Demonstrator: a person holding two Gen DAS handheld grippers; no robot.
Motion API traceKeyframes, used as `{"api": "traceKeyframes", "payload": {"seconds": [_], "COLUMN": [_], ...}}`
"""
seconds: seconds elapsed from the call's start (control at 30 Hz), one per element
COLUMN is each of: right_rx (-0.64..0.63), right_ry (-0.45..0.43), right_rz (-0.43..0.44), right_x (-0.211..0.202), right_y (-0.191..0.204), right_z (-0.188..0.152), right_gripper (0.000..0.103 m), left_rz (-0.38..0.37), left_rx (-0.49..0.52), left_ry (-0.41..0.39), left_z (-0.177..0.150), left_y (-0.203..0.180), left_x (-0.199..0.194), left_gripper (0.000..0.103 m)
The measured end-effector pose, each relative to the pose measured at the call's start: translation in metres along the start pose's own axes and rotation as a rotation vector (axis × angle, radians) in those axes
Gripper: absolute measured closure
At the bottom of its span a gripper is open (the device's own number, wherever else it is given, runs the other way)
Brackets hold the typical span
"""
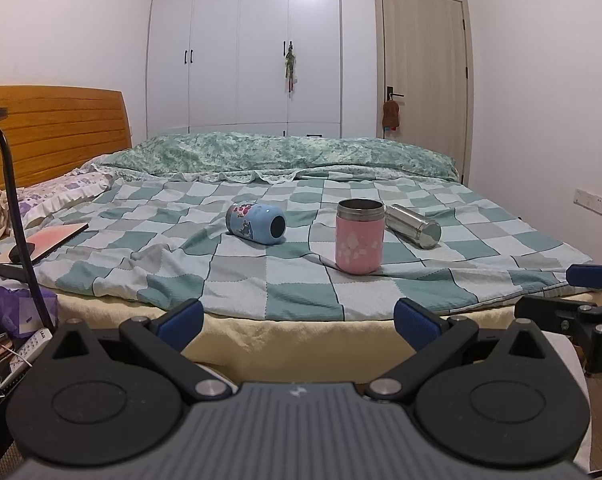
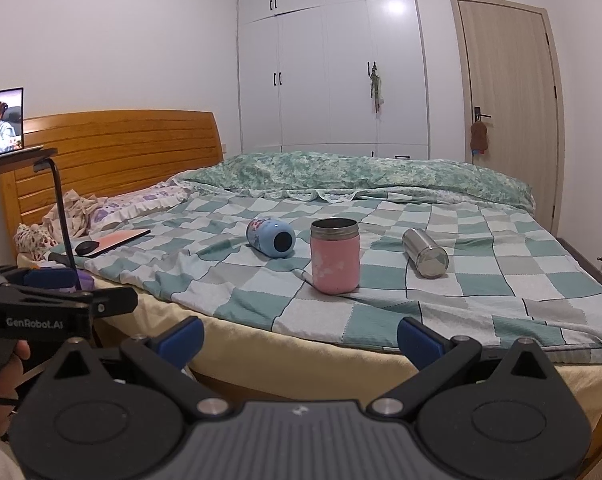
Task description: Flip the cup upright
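A pink cup (image 1: 359,236) (image 2: 335,255) with a steel rim stands upright on the checked bedspread. A blue patterned cup (image 1: 256,223) (image 2: 271,237) lies on its side to its left, its base facing me. A bare steel cup (image 1: 413,220) (image 2: 425,253) lies on its side to the right. My left gripper (image 1: 299,316) is open and empty, back from the bed's front edge. My right gripper (image 2: 300,336) is open and empty, also short of the bed. Each gripper shows at the edge of the other's view.
The bed (image 1: 301,344) has a wooden headboard (image 2: 117,148) at the left and a rolled green quilt (image 1: 277,152) at the back. A laptop with a mouse (image 2: 113,240) lies at the bedspread's left. A black stand (image 1: 17,216) rises at the left. Wardrobe and door stand behind.
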State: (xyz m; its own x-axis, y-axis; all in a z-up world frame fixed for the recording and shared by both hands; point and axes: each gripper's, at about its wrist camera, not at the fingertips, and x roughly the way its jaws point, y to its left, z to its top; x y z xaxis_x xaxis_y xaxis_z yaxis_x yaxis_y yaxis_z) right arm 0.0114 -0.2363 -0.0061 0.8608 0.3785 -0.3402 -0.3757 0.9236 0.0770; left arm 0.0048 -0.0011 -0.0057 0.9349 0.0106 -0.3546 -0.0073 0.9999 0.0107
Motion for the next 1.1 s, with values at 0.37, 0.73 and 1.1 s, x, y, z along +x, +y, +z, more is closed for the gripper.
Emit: {"api": "traceKeyframes", "payload": {"seconds": [0.37,0.73,1.1], "right_rx": [0.014,0.016,0.094], "right_ry": [0.014,-0.003,-0.046], "right_rz": [0.000,0.007,0.022], "right_x": [0.004,0.000,0.026], "right_y": [-0.001,-0.001,-0.014], "right_z": [-0.002,-0.004,0.000], "right_gripper": [0.000,0.000,0.000], "left_rz": [-0.002,-0.002,0.035], "left_rx": [-0.025,-0.018,-0.058], "left_ry": [0.022,-0.015,-0.068], "left_z": [0.001,0.002,0.033], "left_y": [0.005,0.004,0.016], "left_x": [0.003,0.000,0.023], "left_gripper": [0.000,0.000,0.000]}}
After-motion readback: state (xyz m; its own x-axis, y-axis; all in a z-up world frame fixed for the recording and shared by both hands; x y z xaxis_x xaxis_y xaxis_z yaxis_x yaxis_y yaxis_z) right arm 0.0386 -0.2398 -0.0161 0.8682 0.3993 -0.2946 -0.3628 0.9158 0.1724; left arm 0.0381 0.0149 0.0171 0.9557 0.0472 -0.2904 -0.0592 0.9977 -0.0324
